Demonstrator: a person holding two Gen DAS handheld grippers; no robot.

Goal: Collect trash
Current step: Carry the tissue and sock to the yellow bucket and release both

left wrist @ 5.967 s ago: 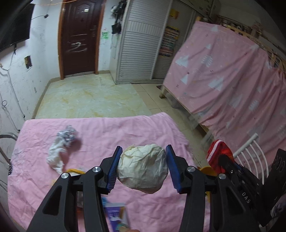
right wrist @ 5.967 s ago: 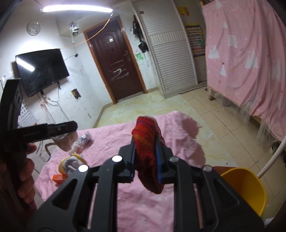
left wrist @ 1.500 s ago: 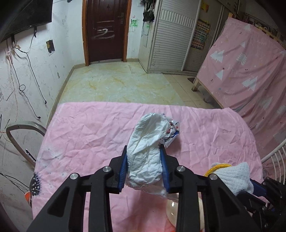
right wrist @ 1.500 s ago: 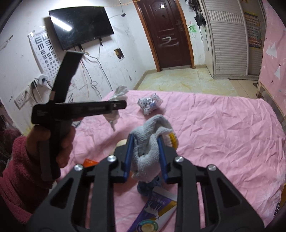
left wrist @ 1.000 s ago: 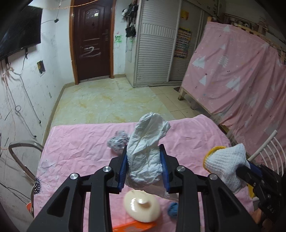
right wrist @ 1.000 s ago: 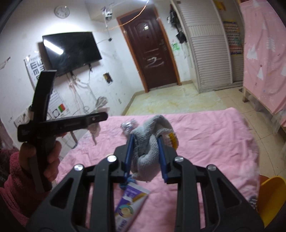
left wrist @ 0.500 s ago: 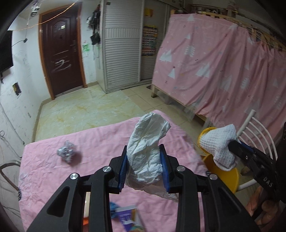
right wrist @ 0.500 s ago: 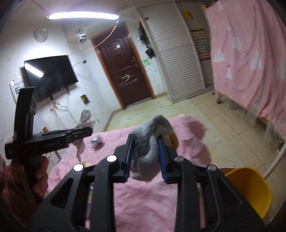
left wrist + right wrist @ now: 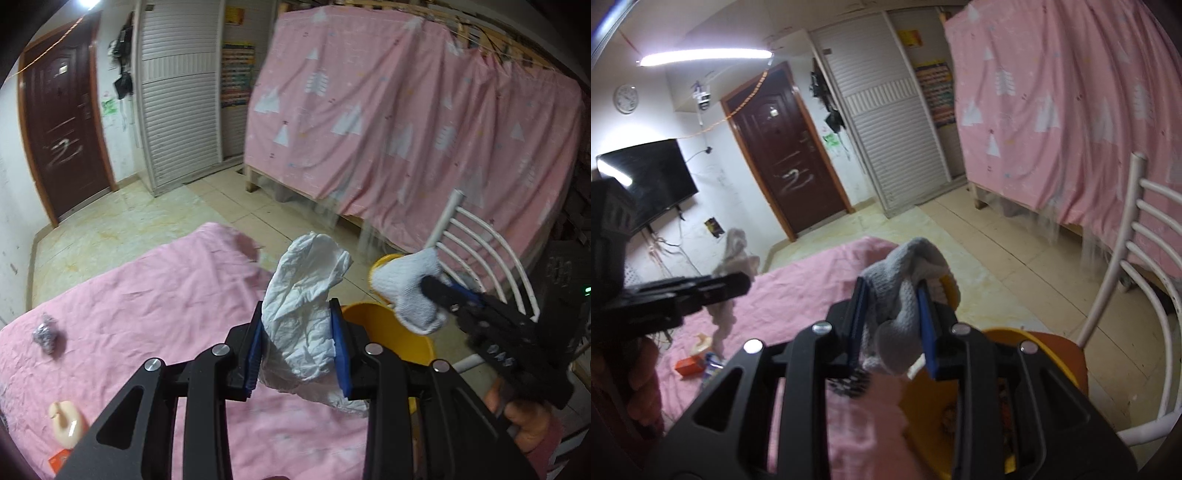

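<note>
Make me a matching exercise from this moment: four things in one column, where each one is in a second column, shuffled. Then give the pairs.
Things
1. crumpled white paper
2. knitted glove
3. yellow bin
4. foil ball

Places
A. lying on the pink sheet
B. clamped in the right gripper
C. beside the white chair, past the sheet's edge
D. clamped in the left gripper

Pairs: 1-D, 2-B, 3-C, 4-A

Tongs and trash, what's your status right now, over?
Left tongs shut on crumpled white paper. Right tongs shut on knit glove. Yellow bin just ahead of both. Nothing blocking it.
</note>
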